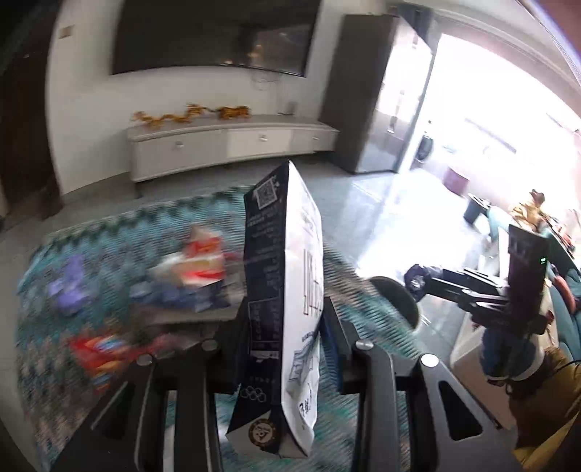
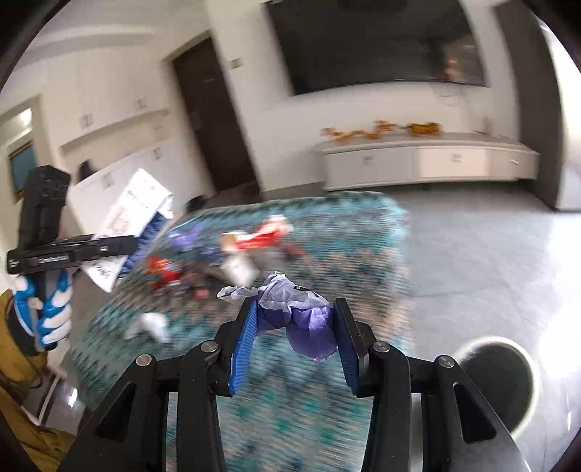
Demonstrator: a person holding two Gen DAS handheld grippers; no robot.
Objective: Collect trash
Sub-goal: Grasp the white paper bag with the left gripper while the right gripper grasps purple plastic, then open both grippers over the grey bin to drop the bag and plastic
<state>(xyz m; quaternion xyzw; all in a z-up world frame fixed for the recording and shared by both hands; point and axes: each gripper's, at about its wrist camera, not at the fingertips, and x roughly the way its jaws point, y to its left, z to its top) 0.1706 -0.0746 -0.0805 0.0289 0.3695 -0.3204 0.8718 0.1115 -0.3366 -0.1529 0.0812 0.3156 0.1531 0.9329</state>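
My left gripper is shut on a tall white and dark blue milk carton, held upright above the rug; it also shows in the right wrist view. My right gripper is shut on a crumpled purple and white wrapper, held above the rug. The right gripper also shows in the left wrist view. Several pieces of trash lie blurred on the teal patterned rug, among them red and white packets. A round dark bin stands on the floor at lower right.
A white TV cabinet stands against the far wall under a large dark screen. A dark door is at the left. Glossy grey floor lies right of the rug. The bin's rim also shows in the left wrist view.
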